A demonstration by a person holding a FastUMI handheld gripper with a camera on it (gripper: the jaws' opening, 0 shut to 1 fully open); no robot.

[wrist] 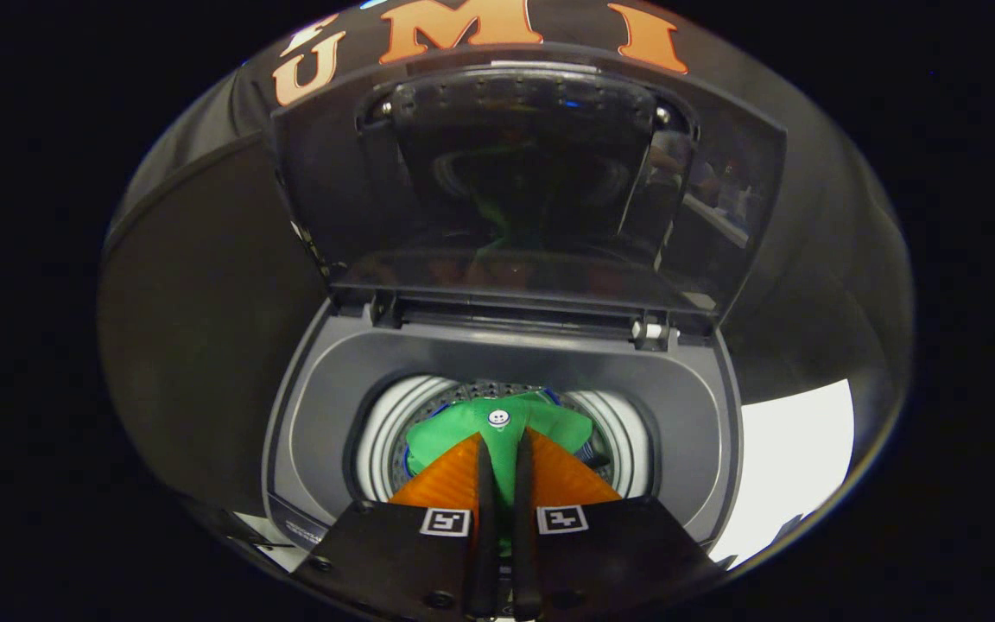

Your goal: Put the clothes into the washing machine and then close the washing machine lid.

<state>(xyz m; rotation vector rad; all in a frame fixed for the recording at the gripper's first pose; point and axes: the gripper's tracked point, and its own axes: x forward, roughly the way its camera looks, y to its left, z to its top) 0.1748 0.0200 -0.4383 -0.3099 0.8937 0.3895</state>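
green garment [497, 436]: bunched, in drum, pinched in gripper [503, 442] | washing machine [325, 406]: grey | lid [515, 181]: raised upright

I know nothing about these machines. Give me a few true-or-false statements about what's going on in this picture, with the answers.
1. The washing machine lid is shut. False: it stands open, raised behind the tub.
2. A green garment is over the drum. True.
3. The gripper has its fingers spread wide apart. False: they sit close together, with green cloth pinched between them.
4. The garment is red. False: it is green, with a small white badge.
5. The drum's opening is round. True.
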